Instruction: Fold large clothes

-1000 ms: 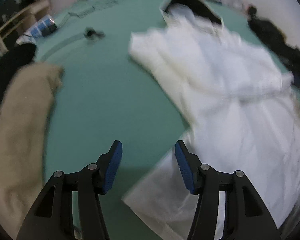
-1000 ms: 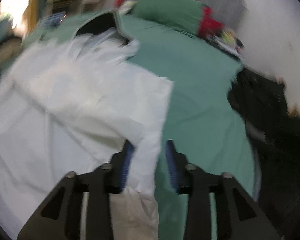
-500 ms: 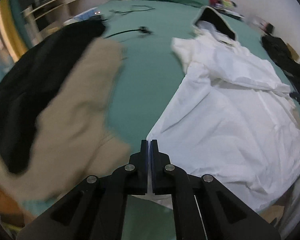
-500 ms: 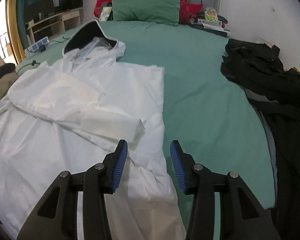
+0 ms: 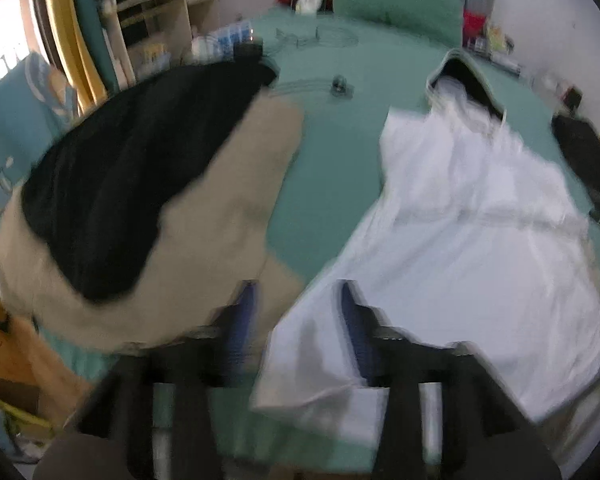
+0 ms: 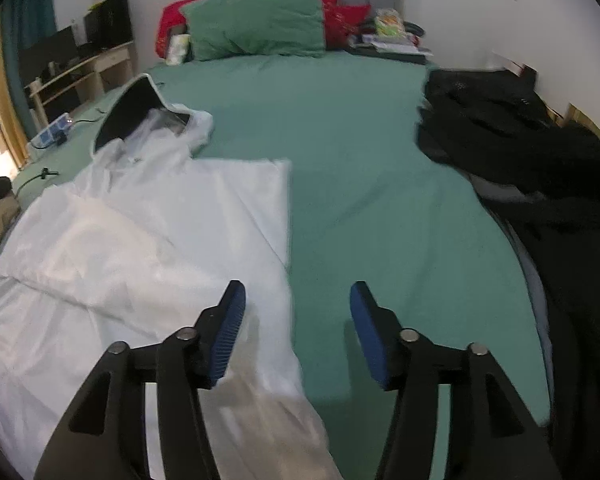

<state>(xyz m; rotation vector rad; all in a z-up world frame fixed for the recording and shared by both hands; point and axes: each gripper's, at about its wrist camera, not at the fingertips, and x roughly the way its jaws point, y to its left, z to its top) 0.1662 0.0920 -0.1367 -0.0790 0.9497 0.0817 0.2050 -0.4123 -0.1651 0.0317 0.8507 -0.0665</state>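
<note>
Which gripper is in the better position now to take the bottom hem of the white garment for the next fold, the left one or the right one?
Probably the left gripper: its open jaws already straddle the near corner of the thin white hooded garment. The right gripper is open too, but sits mostly over bare green bed sheet, beside the garment's edge.

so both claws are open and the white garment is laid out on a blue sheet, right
Not quite: the sheet is green, not blue, as the right wrist view shows clearly. The rest holds: the left claw and right claw are both open, and the white garment is laid out on it.
</note>
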